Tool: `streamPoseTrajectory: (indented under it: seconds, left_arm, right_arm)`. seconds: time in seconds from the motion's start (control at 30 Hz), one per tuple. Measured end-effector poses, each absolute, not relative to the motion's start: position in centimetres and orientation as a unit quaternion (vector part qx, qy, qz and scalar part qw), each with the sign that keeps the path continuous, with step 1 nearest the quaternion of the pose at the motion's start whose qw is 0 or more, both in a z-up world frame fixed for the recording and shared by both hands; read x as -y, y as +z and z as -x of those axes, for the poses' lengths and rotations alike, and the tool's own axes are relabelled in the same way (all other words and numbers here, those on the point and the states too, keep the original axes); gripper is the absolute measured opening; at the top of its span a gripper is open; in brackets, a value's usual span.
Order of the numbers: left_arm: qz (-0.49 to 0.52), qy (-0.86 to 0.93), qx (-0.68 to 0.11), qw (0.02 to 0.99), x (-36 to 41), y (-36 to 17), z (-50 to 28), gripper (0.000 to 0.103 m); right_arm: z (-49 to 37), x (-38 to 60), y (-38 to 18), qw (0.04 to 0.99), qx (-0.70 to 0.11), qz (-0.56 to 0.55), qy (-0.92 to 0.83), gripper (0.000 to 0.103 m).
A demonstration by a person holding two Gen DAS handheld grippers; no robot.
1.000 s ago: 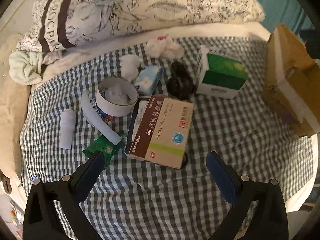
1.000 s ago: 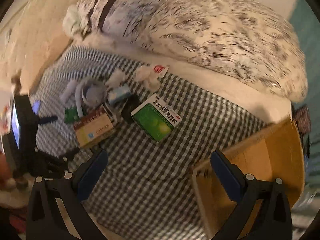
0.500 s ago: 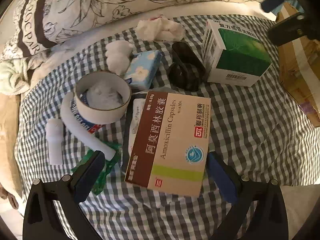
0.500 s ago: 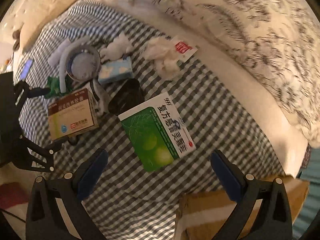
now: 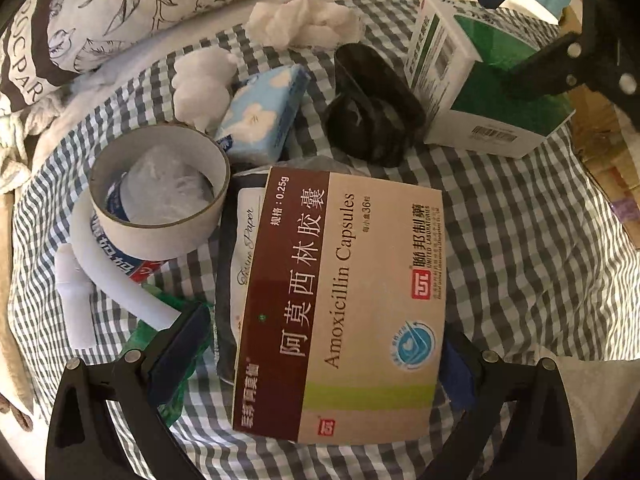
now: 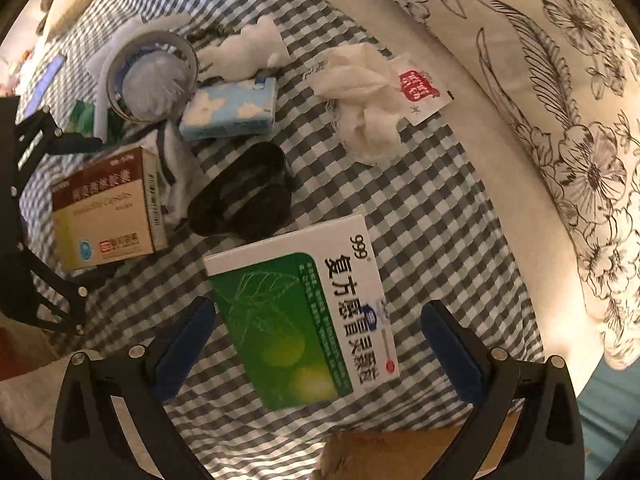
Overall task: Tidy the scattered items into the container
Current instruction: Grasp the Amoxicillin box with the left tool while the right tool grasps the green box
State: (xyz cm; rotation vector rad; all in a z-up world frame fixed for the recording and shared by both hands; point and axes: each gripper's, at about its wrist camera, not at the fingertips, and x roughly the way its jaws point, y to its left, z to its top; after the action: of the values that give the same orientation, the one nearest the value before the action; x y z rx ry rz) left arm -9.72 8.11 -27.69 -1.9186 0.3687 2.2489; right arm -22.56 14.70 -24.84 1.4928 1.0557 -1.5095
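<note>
Left tongs (image 5: pixel 324 354): spread wide, one blue pad on each side of the amoxicillin box (image 5: pixel 340 312); whether the pads touch it I cannot tell.
Right tongs (image 6: pixel 316 340): spread wide, straddling the green medicine box (image 6: pixel 300 320), gaps visible on both sides.
Amoxicillin box: lies flat on the checked bedsheet (image 5: pixel 520 248), over a tissue pack (image 5: pixel 240 240).
Beyond the left tongs: tape roll (image 5: pixel 160 188), blue tissue packet (image 5: pixel 260 116), black object (image 5: pixel 372 116), crumpled tissue (image 5: pixel 304 20).
Left of the left tongs: white tube (image 5: pixel 116 280), green wrapper (image 5: pixel 160 328).
Only the left view shows: the cardboard box (image 5: pixel 604 148) at the far right edge, beside the green medicine box.
Only the right view shows: a red-printed sachet (image 6: pixel 420 88) beside the crumpled tissue, and the patterned pillow (image 6: pixel 560 80) on the right.
Right view, lower edge: a strip of cardboard under the tongs.
</note>
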Motion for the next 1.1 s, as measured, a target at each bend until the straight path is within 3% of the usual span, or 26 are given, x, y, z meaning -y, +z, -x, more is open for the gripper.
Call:
streamPoseTrajectory:
  seconds: [0.13,0.27,0.37,0.43,1.1]
  left_arm:
    - [0.643,0.752,-0.118,0.083,-8.0,-28.0,9.6,0.103]
    - [0.649,0.747,-0.109,0.091,-7.9,-28.1,9.4,0.094]
    - [0.649,0.747,-0.110,0.101,-8.0,-27.8,9.2,0.083]
    - [0.647,0.746,-0.114,0.108,-8.2,-27.6,9.1,0.077]
    - [0.611,0.781,-0.094,0.094,-6.4,-21.8,8.7,0.076]
  right_arm:
    - [22.9,-14.4,-26.2,0.372,-0.411,-0.593,-0.584,0.103]
    - [23.3,-14.4,-27.2,0.366,-0.399,-0.607,-0.581,0.103]
    - [23.5,-14.6,-27.7,0.365,-0.379,-0.626,-0.575,0.091]
    - [23.6,-14.7,-27.8,0.358,-0.372,-0.632,-0.578,0.090]
    - [21.2,-18.4,-19.9,0.288,-0.258,-0.642,-0.662,0.089]
